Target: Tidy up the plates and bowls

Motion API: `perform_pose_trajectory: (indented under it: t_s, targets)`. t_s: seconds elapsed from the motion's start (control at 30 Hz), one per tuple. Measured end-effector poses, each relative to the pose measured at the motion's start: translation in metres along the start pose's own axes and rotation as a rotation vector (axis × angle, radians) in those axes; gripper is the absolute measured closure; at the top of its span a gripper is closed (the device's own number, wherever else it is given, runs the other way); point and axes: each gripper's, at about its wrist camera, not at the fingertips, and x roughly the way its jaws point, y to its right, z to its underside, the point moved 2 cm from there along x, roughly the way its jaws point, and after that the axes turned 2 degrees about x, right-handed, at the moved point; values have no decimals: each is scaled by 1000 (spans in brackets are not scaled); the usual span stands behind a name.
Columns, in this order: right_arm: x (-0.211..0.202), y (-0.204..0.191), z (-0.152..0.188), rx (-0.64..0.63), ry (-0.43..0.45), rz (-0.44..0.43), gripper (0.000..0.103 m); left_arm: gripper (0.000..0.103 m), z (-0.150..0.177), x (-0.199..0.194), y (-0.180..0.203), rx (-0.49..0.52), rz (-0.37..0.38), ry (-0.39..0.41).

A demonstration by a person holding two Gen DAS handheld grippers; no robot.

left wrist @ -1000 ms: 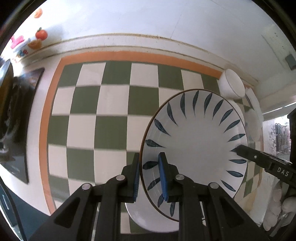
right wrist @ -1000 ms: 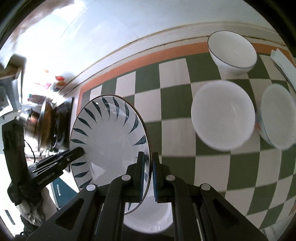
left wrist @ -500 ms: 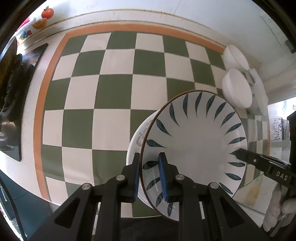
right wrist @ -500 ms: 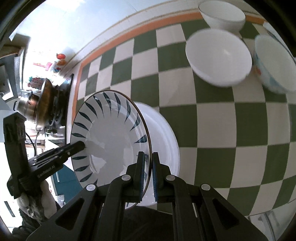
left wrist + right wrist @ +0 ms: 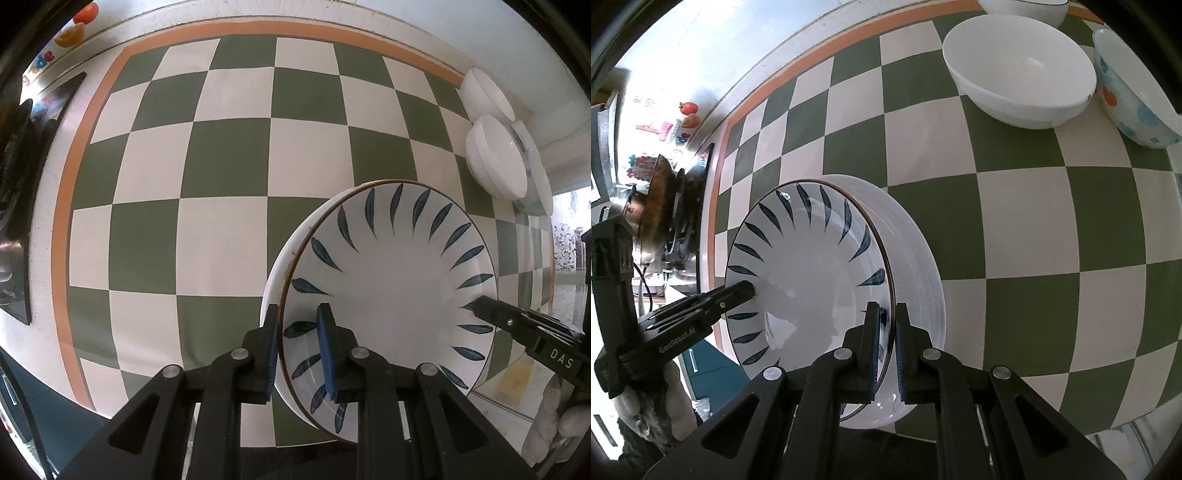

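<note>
Your left tool (image 5: 297,349) and right tool (image 5: 885,345) are both clamped on opposite rim edges of the white, blue-leaf-patterned plate (image 5: 391,291), which sits directly over the plain white plate (image 5: 919,266) on the checkered tabletop (image 5: 207,184), so go straight down.

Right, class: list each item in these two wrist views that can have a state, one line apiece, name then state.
Leaf-pattern plate: gripped at opposite rims, above the white plate.
White plate: flat on the checkered cloth.
Left gripper: shut on the leaf-pattern plate.
Right gripper: shut on it.
White bowl: upright, empty.
Dotted bowl: upright.
</note>
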Motion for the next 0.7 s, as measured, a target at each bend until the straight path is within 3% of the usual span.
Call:
perform_pose_trajectory:
  t_s: [0.7]
  targets:
    - [10, 8, 3, 59, 3, 32, 91, 84, 5, 18, 10, 31, 0, -28]
